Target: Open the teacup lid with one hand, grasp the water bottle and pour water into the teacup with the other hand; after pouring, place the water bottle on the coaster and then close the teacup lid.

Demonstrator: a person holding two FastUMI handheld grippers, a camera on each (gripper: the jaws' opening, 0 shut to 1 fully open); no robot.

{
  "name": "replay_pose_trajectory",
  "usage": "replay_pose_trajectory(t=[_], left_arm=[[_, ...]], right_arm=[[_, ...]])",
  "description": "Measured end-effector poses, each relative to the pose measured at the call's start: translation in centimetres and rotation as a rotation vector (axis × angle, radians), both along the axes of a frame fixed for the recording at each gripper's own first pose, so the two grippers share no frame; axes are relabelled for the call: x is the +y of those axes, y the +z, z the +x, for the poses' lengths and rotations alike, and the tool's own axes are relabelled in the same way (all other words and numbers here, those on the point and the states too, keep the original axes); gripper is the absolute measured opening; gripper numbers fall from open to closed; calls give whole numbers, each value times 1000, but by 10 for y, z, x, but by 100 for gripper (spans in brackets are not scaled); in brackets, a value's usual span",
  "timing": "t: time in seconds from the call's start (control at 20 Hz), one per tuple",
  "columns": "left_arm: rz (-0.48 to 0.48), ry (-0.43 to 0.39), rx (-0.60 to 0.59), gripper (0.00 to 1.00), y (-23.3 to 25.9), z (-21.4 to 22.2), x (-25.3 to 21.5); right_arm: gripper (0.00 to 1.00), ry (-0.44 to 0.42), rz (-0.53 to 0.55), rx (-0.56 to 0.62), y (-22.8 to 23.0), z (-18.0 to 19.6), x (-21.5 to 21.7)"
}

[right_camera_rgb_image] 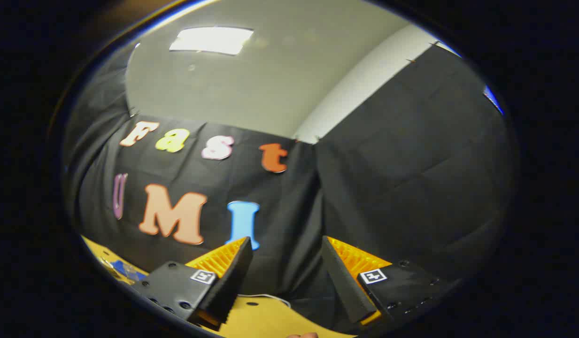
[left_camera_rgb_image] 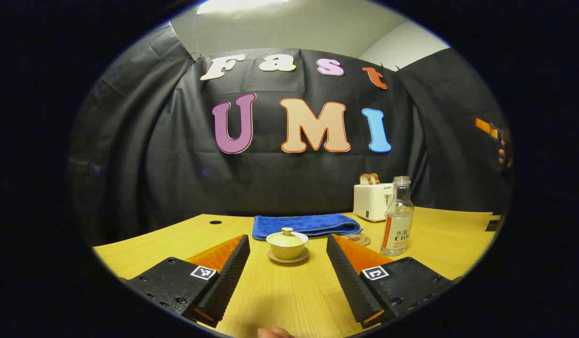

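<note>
In the left gripper view a pale yellow teacup (left_camera_rgb_image: 287, 246) stands on its saucer on the wooden table (left_camera_rgb_image: 280, 295), its lid (left_camera_rgb_image: 287, 234) resting on top. My left gripper (left_camera_rgb_image: 287, 244) is open, its fingers either side of the cup and nearer the camera, apart from it. A clear water bottle (left_camera_rgb_image: 398, 218) without a cap stands upright to the right of the cup. Between them lies a round brown coaster (left_camera_rgb_image: 358, 240), partly hidden behind the right finger. In the right gripper view my right gripper (right_camera_rgb_image: 286, 244) is open, raised and tilted up at the wall, holding nothing.
A folded blue towel (left_camera_rgb_image: 305, 224) lies behind the cup. A white toaster (left_camera_rgb_image: 372, 201) with bread slices stands at the back right. The other gripper and hand (left_camera_rgb_image: 498, 141) show at the far right edge. A table corner (right_camera_rgb_image: 266, 319) lies below the right gripper.
</note>
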State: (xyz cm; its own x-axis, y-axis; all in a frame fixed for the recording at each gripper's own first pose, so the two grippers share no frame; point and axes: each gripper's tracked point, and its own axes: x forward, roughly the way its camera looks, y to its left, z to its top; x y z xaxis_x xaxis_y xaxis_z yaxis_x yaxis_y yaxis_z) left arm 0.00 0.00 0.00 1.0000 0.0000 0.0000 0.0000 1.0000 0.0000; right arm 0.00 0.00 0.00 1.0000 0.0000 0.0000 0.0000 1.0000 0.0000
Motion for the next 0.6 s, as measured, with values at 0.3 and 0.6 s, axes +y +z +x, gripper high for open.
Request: replay_pose_trajectory(t=[0.3,0.6], left_arm=[[37,39,9,96,3,-3,13],[35,41,9,96,1,-7,17]], right_arm=[[96,165,74,205,-108,-107,168],[100,423,-1,314,-168,-186,357]])
